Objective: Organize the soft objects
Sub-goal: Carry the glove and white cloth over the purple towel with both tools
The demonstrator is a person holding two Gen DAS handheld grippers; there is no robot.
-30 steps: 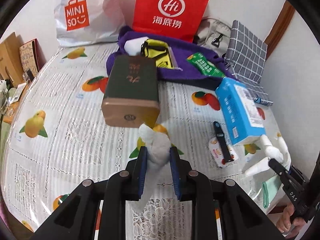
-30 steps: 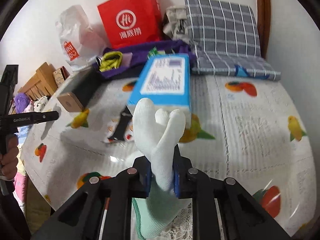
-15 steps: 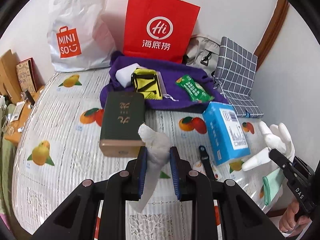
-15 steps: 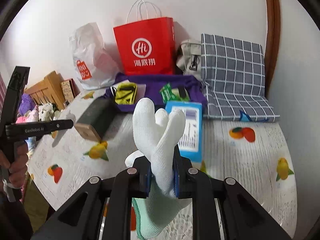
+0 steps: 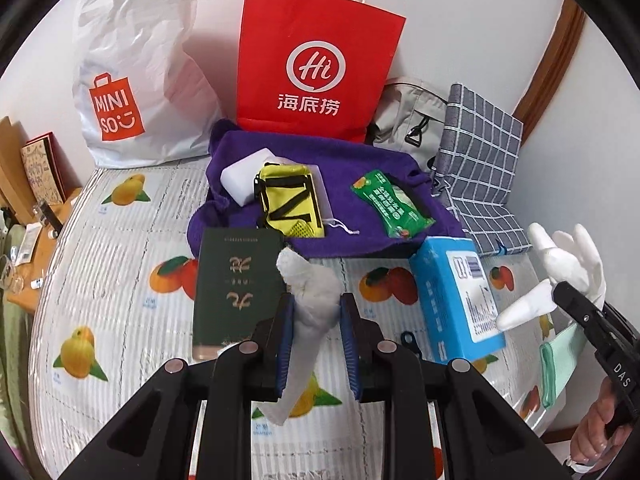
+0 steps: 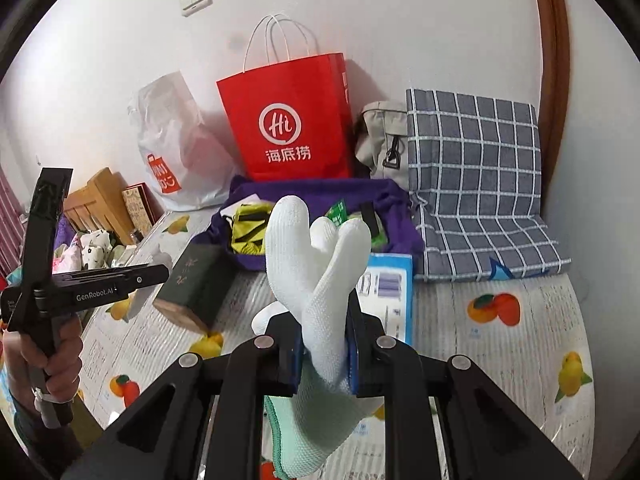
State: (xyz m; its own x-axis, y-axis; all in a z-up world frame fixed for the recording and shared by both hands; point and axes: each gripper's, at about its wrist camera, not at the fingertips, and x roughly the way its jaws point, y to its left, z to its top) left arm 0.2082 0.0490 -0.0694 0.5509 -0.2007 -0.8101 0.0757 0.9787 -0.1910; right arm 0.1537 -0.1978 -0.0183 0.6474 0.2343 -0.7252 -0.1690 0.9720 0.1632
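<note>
My left gripper is shut on a grey-white sock, held above the fruit-print bed cover; the sock's tail hangs below the jaws. My right gripper is shut on a white knit glove with a mint cuff, its fingers pointing up. In the left wrist view that same glove and the right gripper show at the far right. On a purple cloth lie a yellow pouch, a white block and a green wipes pack.
A dark green box and a blue box lie on the bed. Against the wall stand a red paper bag, a white plastic bag, a beige bag and a checked cushion. A wooden stand is left of the bed.
Both grippers have risen and pulled back from the bed with the sock and the glove still gripped; the boxes and bags now sit lower and farther in both views.
</note>
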